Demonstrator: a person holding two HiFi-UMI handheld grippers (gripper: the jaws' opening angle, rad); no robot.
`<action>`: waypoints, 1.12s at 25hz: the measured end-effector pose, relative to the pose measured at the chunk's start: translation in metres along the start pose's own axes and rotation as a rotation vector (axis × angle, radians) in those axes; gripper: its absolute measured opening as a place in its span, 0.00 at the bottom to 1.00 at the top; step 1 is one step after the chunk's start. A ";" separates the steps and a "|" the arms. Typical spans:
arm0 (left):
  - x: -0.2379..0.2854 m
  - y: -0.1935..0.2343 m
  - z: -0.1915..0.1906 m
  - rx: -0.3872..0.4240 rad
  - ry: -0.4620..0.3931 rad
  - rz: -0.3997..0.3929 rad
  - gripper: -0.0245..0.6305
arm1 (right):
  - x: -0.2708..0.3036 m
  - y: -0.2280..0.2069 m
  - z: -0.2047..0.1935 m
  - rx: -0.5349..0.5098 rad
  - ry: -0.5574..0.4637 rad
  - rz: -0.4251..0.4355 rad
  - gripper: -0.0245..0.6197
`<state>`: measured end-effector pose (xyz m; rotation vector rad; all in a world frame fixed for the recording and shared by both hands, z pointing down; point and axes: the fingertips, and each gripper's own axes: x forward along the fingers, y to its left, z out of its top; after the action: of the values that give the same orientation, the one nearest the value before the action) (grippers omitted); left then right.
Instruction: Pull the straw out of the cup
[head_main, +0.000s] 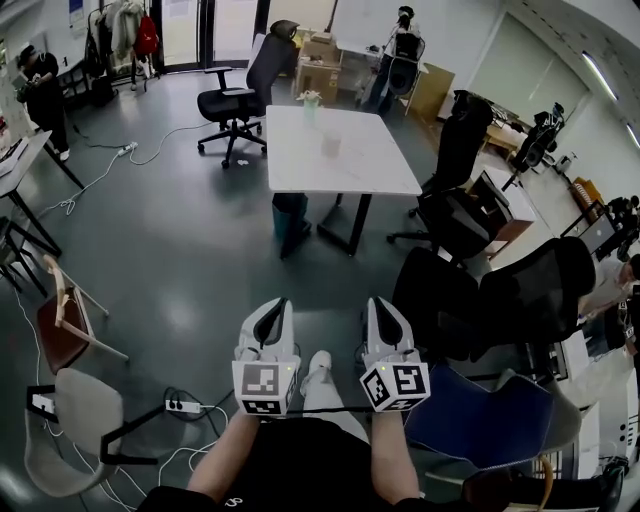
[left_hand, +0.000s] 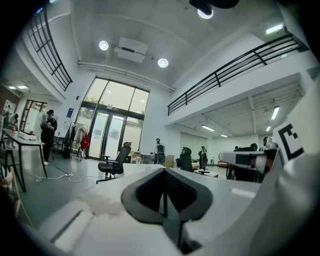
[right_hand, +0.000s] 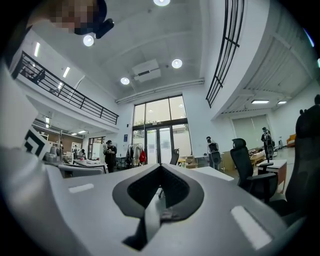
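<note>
Far ahead across the grey floor (head_main: 180, 260), a white bench (head_main: 300, 172) is carrying a small pinkish cup (head_main: 331, 146) near its middle, with a taller pale green object (head_main: 308, 104) standing well apart from it toward the far edge. At this range the straw is too small to make out, so whether it is leaning or upright in the cup cannot be told. A black office chair (head_main: 240, 92) is sitting just beside the bench's far left corner.

The person is standing well back from the bench and holding both tools close to the body, pointing forward. The left hand-held gripper (head_main: 281, 304) is showing its jaws brought together at the tips with nothing between them, and its own view (left_hand: 164, 170) is looking over them at the open room. The right hand-held gripper (head_main: 379, 303) is likewise closed and empty (right_hand: 160, 166).

The task is judged not yet under way; the bench has to be approached first. A drinking straw is likely to be very light, thin and easy to crush, so a gentle pinch on the part standing above the rim should suit it, drawn straight up along its length. The cup looks small and probably light, liable to tip or slide along with the straw, so steadying its wall with the other jaws seems wise.
</note>
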<state>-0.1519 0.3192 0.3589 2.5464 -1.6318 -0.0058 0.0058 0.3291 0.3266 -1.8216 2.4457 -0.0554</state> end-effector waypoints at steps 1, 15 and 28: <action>0.007 0.002 0.002 0.006 -0.009 0.005 0.04 | 0.006 -0.010 0.000 0.006 -0.005 -0.010 0.04; 0.188 0.050 -0.010 0.068 0.020 0.089 0.04 | 0.176 -0.106 -0.041 0.056 -0.004 0.055 0.04; 0.423 0.050 -0.011 0.073 0.139 0.072 0.04 | 0.361 -0.210 -0.054 0.088 0.063 0.150 0.04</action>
<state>-0.0190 -0.0835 0.4002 2.4754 -1.6981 0.2352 0.0983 -0.0784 0.3788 -1.6200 2.5701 -0.2097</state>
